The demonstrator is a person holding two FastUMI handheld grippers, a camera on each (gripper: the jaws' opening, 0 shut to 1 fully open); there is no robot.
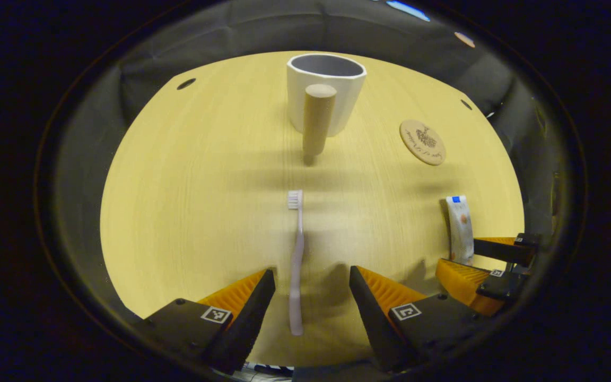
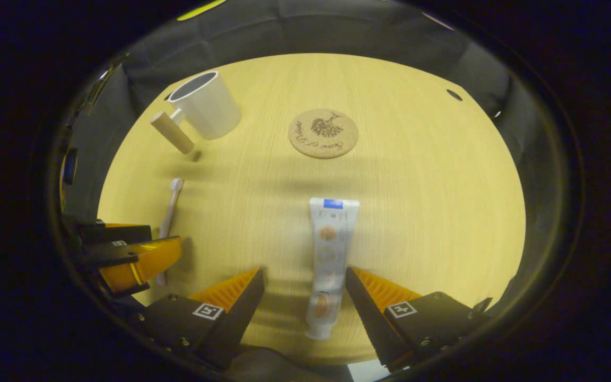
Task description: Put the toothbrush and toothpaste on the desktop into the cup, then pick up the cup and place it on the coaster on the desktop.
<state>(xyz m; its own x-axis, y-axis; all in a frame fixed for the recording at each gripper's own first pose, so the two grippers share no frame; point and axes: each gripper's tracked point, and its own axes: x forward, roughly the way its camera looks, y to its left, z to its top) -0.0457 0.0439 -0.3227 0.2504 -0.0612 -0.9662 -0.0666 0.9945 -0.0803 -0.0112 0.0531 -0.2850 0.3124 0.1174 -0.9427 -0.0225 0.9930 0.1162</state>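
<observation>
Pale wooden desk [image 1: 189, 175]: slim lilac plastic toothbrush [image 1: 296, 265] lies lengthwise between the spread left tongs [image 1: 312, 292]; white printed toothpaste tube [image 2: 328, 265] likewise between the spread right tongs [image 2: 304, 289].

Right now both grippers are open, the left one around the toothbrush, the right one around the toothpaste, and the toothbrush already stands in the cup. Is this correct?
Not quite. The toothbrush lies flat on the desktop, between the open fingers of the left gripper, as the left gripper view shows; the cup stands farther off. The rest holds: the right gripper is open around the toothpaste.
</observation>
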